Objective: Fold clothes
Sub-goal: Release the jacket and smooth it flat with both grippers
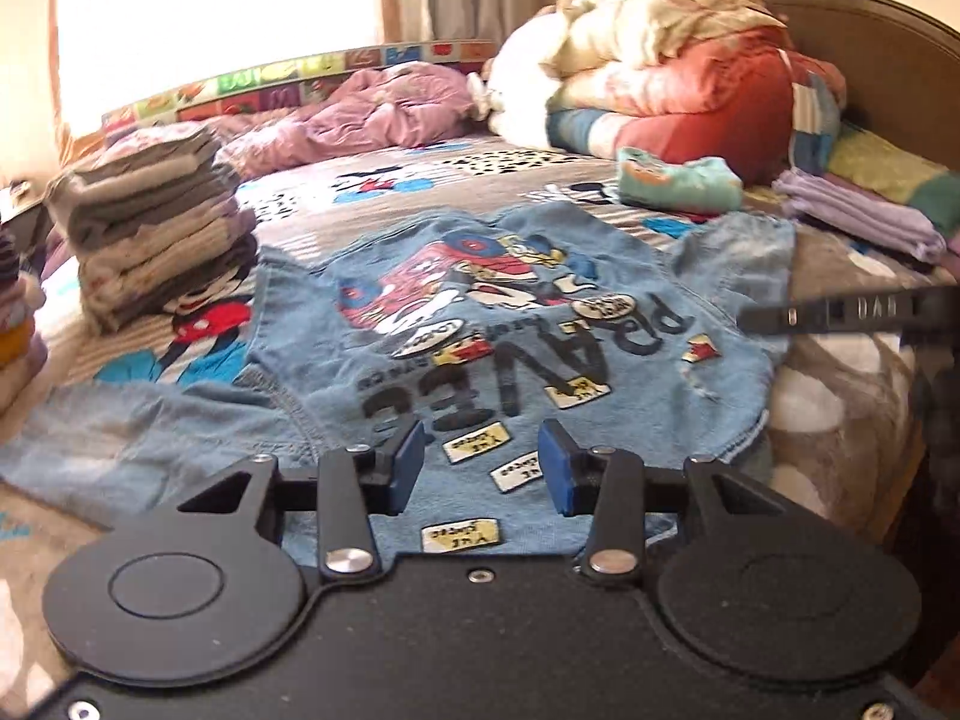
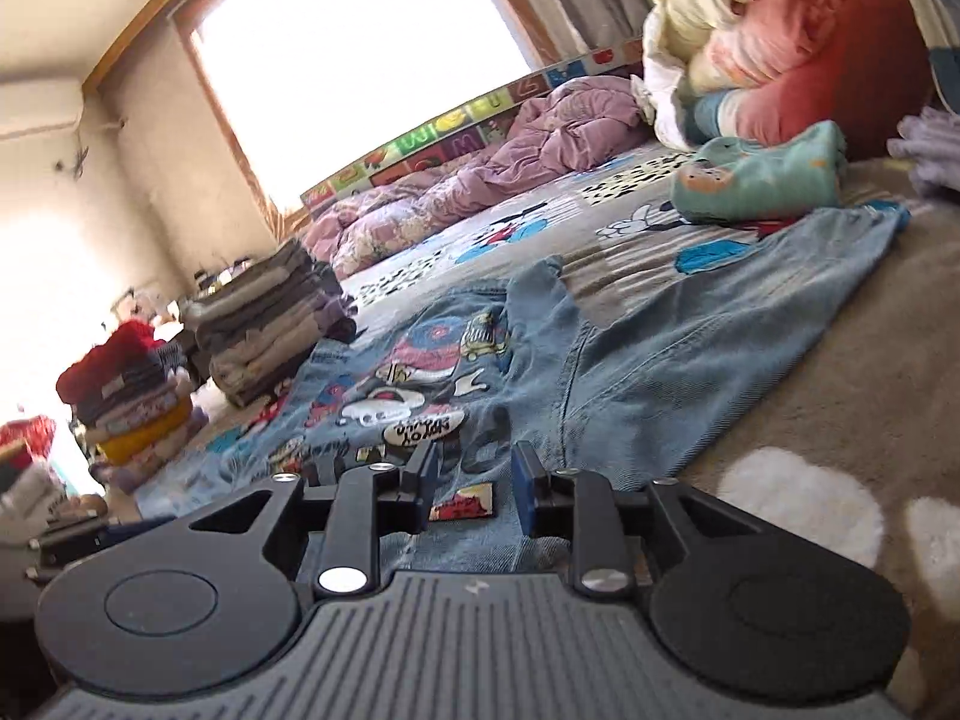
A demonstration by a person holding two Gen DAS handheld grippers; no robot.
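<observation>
Denim jacket (image 1: pixel 510 324) spread flat on the bed (image 1: pixel 840 276), printed back up, ready for folding, just right of the stack of folded clothes (image 1: pixel 150 228). Left gripper (image 1: pixel 483 468) and right gripper (image 2: pixel 474 489) poised over its near hem, jaws parted, pinching nothing, probably lining up a grab.

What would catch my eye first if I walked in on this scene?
Probably the denim jacket spread flat on the bed, its back covered in bright cartoon patches, lying just ahead of both open grippers, left and right. To its left stands a neat stack of folded clothes. Behind it, a big rolled quilt in red and cream sits against the headboard.
</observation>
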